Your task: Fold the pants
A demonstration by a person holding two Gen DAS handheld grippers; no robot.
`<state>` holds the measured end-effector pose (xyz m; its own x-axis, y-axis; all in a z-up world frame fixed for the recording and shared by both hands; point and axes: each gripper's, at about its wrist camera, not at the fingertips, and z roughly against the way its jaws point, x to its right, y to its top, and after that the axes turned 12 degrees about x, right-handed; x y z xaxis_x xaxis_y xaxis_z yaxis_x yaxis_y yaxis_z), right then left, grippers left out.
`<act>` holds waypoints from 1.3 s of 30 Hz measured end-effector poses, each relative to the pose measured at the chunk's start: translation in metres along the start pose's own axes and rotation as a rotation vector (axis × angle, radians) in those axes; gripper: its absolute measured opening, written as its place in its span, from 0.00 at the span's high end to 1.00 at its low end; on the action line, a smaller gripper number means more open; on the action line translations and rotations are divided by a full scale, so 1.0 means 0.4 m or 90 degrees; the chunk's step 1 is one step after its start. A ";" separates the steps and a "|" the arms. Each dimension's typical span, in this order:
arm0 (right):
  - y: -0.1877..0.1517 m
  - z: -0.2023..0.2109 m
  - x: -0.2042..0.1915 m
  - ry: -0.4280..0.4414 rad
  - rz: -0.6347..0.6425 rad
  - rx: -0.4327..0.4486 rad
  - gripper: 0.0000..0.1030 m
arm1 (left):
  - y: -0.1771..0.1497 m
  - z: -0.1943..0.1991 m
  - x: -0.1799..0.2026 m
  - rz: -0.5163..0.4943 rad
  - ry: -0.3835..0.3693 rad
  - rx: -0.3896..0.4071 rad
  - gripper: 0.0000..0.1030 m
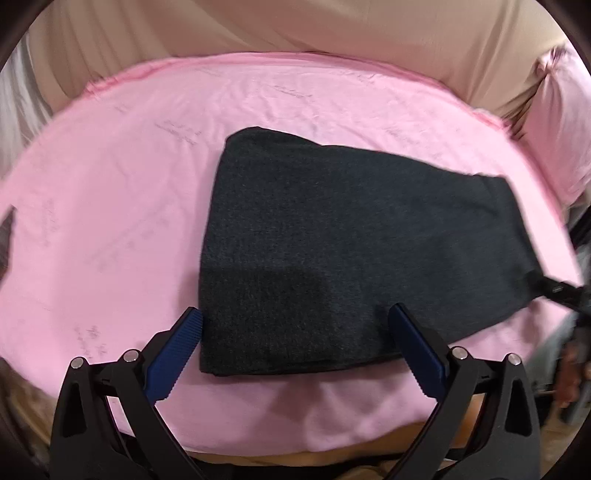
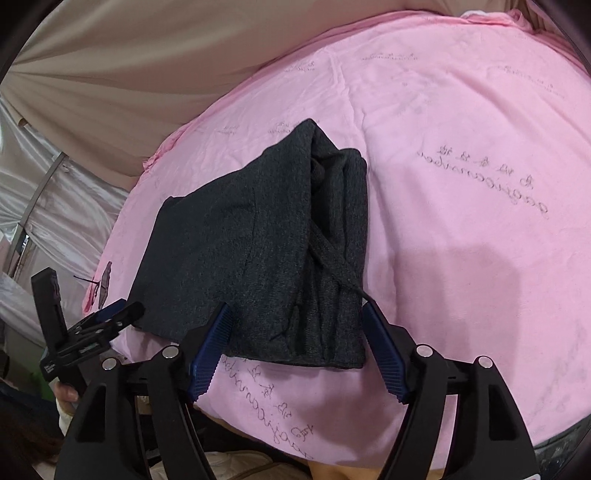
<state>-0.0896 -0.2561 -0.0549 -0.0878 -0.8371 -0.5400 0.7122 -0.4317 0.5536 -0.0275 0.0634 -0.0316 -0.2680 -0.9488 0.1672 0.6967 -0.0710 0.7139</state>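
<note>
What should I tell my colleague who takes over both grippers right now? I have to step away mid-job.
Left gripper: open, empty, at the near edge of the pants.
Right gripper: open, empty, at the pants' other end, where the drawstring shows.
Pants: folded into a compact dark bundle, lying flat on the pink sheet.
Done: the folding looks largely finished.
Left: perhaps one more fold or tidying; tuck the drawstring.

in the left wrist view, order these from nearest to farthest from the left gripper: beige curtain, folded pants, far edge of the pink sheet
1. folded pants: their near edge lies between the open fingers of the left gripper.
2. far edge of the pink sheet: beyond the pants, across the bare sheet.
3. beige curtain: behind that edge, farthest back.
</note>
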 end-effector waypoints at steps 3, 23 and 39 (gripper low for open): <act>-0.008 0.002 0.011 0.019 -0.006 -0.007 0.30 | -0.002 -0.012 -0.078 0.087 -0.049 -0.018 0.05; 0.060 -0.131 0.024 0.151 -0.060 -0.024 0.60 | 0.069 -0.191 -0.053 0.111 -0.232 -0.042 0.17; 0.160 0.372 -0.328 0.172 0.215 0.246 0.71 | 0.219 0.310 0.085 -0.035 -0.268 0.238 0.83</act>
<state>-0.1360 -0.2238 0.1457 0.3181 -0.8560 -0.4074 0.3591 -0.2889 0.8874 -0.0580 0.0633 0.1208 -0.5923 -0.7370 0.3256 0.4123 0.0700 0.9084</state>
